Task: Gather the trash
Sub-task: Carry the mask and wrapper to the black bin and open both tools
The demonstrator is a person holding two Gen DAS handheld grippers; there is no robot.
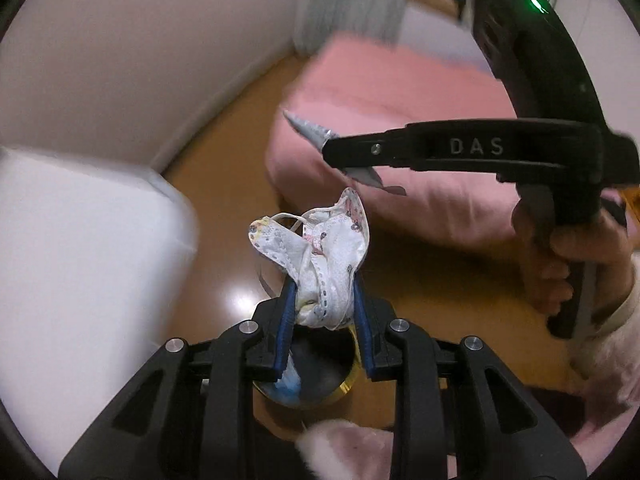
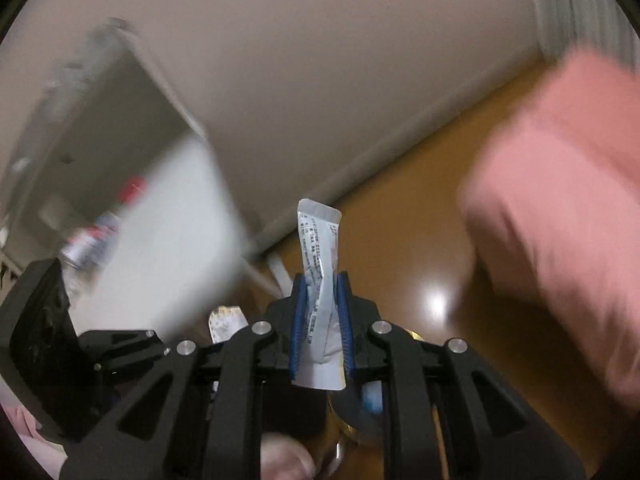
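Observation:
My left gripper point(image 1: 325, 284) is shut on a crumpled white face mask point(image 1: 324, 240) with a small print; its ear loops stick up above the blue pads. Directly beneath it on the floor stands a round bin with a gold rim point(image 1: 346, 389), with something blue inside. At the upper right a hand point(image 1: 560, 256) holds my right gripper point(image 1: 332, 152), seen side-on. In the right wrist view my right gripper point(image 2: 322, 284) is shut on a silver sachet wrapper point(image 2: 318, 240) that stands upright between the pads. The same wrapper point(image 1: 308, 128) pokes out past the right gripper's tips.
A pink bed point(image 1: 400, 92) fills the right side, over a glossy wooden floor point(image 1: 224, 200). A white cabinet point(image 1: 80, 248) stands at the left against the pale wall; a blurred bottle point(image 2: 90, 244) stands on it. A pink fuzzy sleeve point(image 1: 344, 444) shows at the bottom edge.

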